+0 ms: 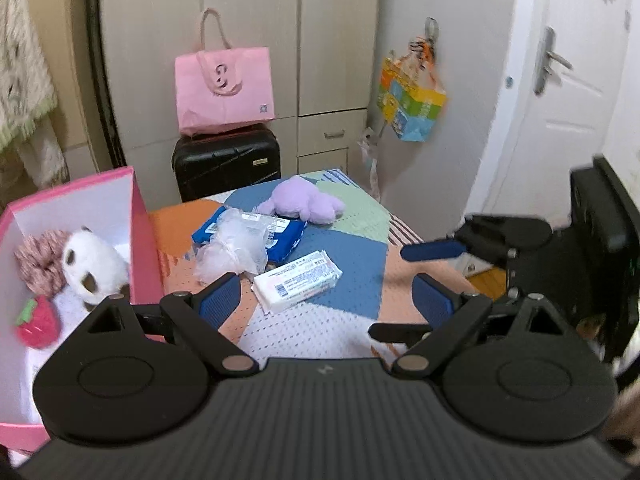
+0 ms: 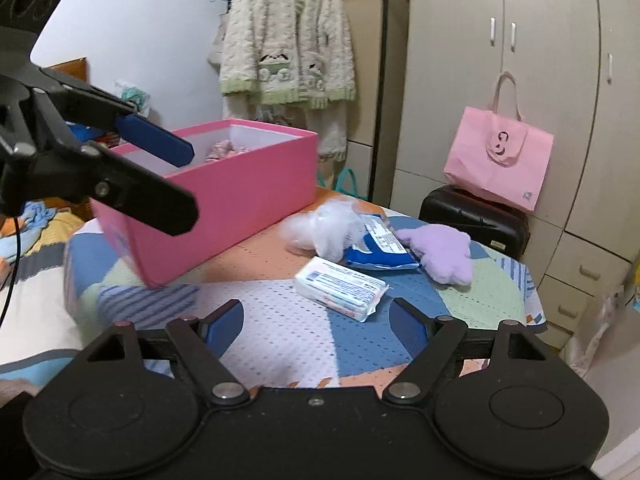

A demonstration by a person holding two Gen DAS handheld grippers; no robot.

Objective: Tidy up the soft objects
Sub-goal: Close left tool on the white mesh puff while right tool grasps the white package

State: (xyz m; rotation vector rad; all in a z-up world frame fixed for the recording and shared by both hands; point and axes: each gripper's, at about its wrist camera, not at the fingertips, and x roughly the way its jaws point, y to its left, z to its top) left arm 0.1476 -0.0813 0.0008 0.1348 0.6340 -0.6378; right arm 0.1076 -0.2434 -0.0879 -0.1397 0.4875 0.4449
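A pink box (image 1: 140, 240) (image 2: 224, 196) stands at the table's left and holds a white plush (image 1: 92, 268), a pink knit item (image 1: 40, 260) and a red strawberry toy (image 1: 38, 322). On the patchwork cloth lie a white tissue pack (image 1: 298, 280) (image 2: 340, 286), a blue pack (image 1: 286, 236) (image 2: 378, 254), a white fluffy bundle (image 1: 234, 248) (image 2: 324, 230) and a purple plush (image 1: 302, 200) (image 2: 442, 252). My left gripper (image 1: 326, 300) is open and empty, just short of the tissue pack. My right gripper (image 2: 318, 324) is open and empty near the same pack.
A black suitcase (image 1: 226, 164) with a pink tote bag (image 1: 224, 88) stands behind the table by the wardrobe. A colourful bag (image 1: 410, 100) hangs on the right. A cream cardigan (image 2: 286, 40) hangs on the wall behind the box.
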